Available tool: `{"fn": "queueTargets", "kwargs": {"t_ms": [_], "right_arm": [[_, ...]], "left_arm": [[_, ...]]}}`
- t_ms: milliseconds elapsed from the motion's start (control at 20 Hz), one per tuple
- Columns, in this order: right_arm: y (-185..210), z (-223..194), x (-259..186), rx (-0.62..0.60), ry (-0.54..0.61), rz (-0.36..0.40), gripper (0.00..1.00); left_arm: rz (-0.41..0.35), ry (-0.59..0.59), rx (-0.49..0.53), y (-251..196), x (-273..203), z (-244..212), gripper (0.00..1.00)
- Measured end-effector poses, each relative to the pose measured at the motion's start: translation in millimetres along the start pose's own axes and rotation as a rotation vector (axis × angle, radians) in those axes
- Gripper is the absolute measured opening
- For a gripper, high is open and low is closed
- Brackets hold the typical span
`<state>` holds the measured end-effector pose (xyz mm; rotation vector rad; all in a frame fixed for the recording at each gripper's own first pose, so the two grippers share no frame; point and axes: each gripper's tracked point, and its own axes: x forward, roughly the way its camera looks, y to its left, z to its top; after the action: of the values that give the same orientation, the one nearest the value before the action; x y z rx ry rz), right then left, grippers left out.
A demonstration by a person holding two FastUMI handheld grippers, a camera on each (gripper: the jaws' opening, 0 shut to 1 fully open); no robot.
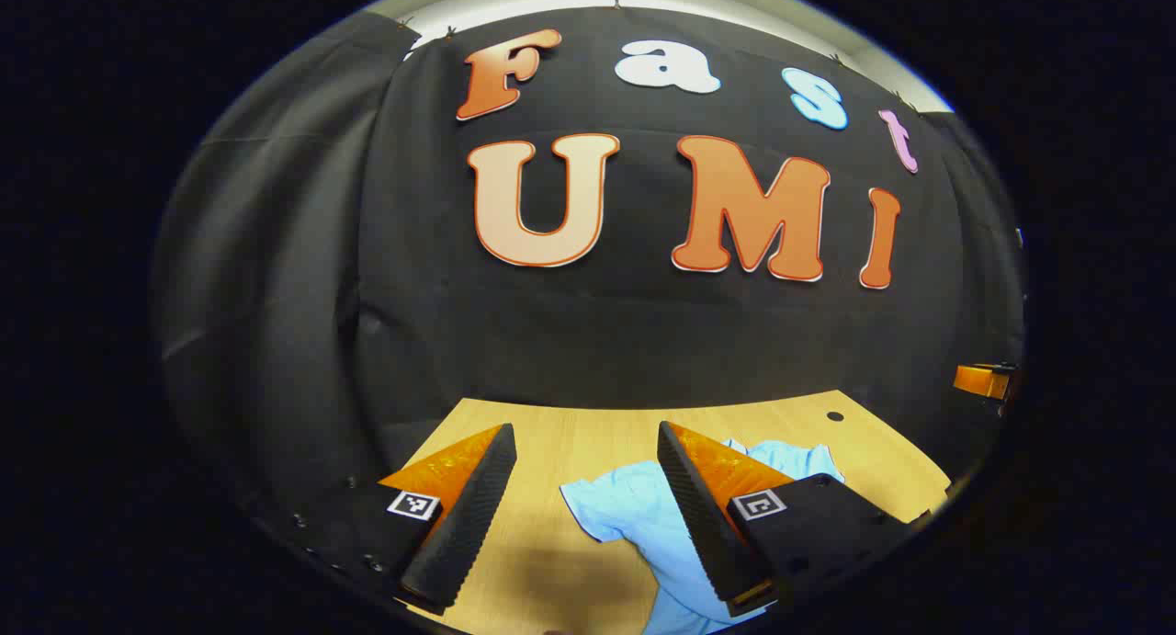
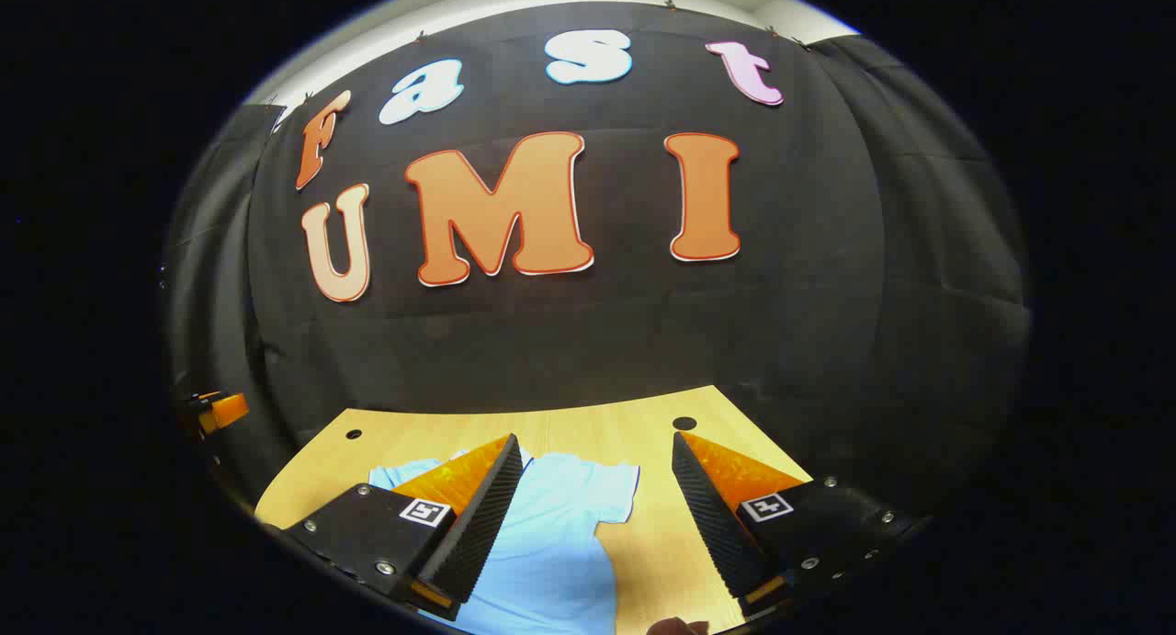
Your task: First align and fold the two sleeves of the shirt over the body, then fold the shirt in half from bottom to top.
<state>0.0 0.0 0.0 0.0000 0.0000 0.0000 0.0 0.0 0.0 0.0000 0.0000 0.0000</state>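
A light blue shirt (image 1: 634, 515) lies spread on the wooden table (image 1: 542, 442). In the left gripper view one sleeve juts out to the left between the fingers of my left gripper (image 1: 583, 515), which hangs open above it. In the right gripper view the shirt (image 2: 560, 543) lies below and its other sleeve (image 2: 611, 493) points right, between the fingers of my right gripper (image 2: 593, 515). That gripper is open too and holds nothing. Both hover above the cloth, near the table's front.
The booth's black cloth wall rises right behind the table's far edge. A small dark hole (image 2: 684, 424) marks the tabletop near its back right corner, and another (image 2: 354, 433) sits at the back left. Bare wood (image 2: 680, 543) lies to the right of the shirt.
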Motion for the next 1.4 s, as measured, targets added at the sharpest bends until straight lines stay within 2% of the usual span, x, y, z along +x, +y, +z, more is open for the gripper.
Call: {"fn": "queueTargets", "kwargs": {"t_ms": [150, 300, 700, 800, 1050, 1300, 1400], "right_arm": [[6.2, 2.6, 12.1, 0.005, 0.027, -0.013, 0.99], [10.8, 0.3, 30.9, 0.031, 0.068, 0.006, 0.99], [-1.4, 8.3, 103.5, 0.052, 0.117, 0.035, 0.99], [-14.7, -2.1, 121.6, 0.033, 0.152, 0.012, 0.99], [-40.8, -53.9, 160.3, -0.011, 0.375, -0.055, 0.99], [-50.4, -114.2, 190.7, -0.046, 0.646, -0.083, 0.99], [-46.7, -136.7, 202.8, -0.049, 0.741, -0.068, 0.98]], "left_arm": [[0.029, -0.027, -0.003, 21.7, 12.4, 12.8, 1.00], [0.033, -0.047, 0.002, 26.1, 28.1, 25.0, 0.99], [0.056, -0.056, -0.031, 9.1, 73.2, 44.5, 1.00], [0.060, -0.054, -0.012, -1.1, 84.7, 44.4, 1.00], [0.040, -0.048, -0.019, -22.6, 103.6, 43.0, 1.00], [0.021, -0.031, 0.015, -19.3, 120.0, 38.5, 0.98], [0.019, -0.022, 0.013, -9.3, 129.1, 34.0, 1.00]]}}
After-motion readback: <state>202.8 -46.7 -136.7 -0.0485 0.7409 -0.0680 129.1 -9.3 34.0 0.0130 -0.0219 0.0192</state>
